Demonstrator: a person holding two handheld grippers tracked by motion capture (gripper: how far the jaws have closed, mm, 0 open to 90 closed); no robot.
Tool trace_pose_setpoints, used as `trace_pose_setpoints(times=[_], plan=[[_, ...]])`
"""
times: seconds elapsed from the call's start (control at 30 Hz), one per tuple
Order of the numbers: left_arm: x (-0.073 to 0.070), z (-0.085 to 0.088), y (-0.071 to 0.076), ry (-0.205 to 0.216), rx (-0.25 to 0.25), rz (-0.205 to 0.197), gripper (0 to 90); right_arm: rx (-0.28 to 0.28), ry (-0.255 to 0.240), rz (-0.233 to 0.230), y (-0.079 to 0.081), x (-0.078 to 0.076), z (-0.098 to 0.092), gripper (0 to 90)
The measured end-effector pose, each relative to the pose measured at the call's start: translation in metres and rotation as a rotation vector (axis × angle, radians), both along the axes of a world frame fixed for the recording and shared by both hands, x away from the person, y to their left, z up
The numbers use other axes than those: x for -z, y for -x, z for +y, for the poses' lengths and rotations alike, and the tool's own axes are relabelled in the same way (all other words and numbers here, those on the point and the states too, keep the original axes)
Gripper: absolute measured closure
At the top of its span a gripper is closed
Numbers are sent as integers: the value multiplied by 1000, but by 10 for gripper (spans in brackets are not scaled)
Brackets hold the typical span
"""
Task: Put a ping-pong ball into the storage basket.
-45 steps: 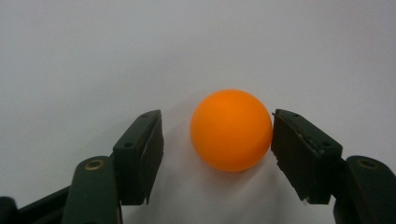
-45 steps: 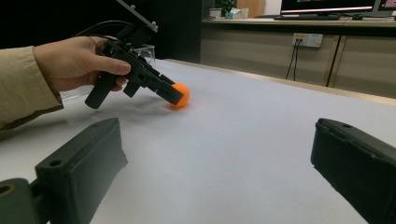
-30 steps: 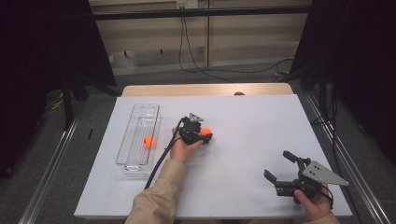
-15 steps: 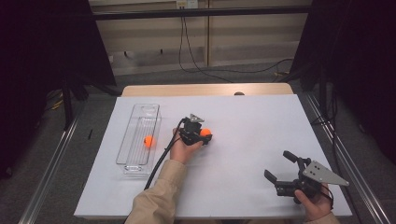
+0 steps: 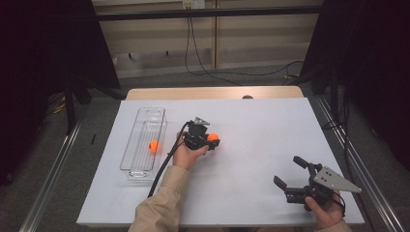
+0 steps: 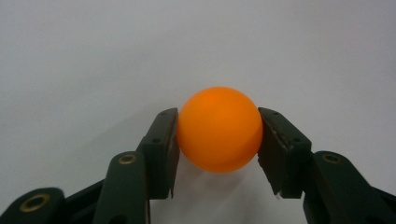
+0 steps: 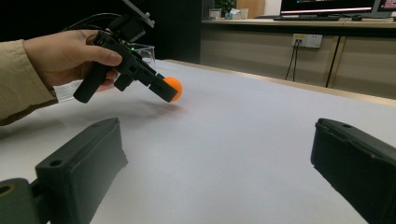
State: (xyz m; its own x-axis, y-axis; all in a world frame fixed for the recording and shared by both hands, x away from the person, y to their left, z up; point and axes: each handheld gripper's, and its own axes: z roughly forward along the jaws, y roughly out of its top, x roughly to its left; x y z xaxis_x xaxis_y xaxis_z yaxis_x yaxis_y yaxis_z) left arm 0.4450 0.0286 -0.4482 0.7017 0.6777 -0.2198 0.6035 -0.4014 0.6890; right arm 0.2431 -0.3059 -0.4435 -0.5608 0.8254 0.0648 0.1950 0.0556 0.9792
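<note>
High view first: the left gripper [image 5: 209,141] sits near the middle of the white table [image 5: 261,125], with the person's left hand [image 5: 187,153] wrapped round its handle and its black cable trailing back along the sleeve. Its jaws have just been closing and they're now pinched on an orange ball [image 5: 212,137], one pad on each side. The left gripper view makes that obvious, the ball [image 6: 219,129] is squeezed right between the two black pads with plain white tabletop behind it. From the right gripper view you can see the left gripper [image 7: 168,91] tilted nose-down, with the ball [image 7: 173,87] at its tip, right down at the table surface; can't really tell if it's touching or just off it.

Just left of that hand there's a long clear tray [image 5: 145,118] lying on the table, and a second orange ball [image 5: 154,146] sits inside it, about halfway along.

The right gripper [image 5: 290,176] is well apart from all this, down at the near right corner of the table, held in the right hand [image 5: 325,215], grey three-cornered plate on top. Its jaws stand wide with nothing between them, same story in its own view, just bare table in the gap.
</note>
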Motion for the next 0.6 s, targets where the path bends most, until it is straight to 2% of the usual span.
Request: trace_pose_setpoints(times=[0.17, 0.6], plan=[[-3, 2, 1, 0, 11, 14, 509, -2, 2, 0, 0, 0, 0, 18], [-9, 5, 4, 7, 15, 18, 509, -1, 4, -2, 0, 0, 0, 18]])
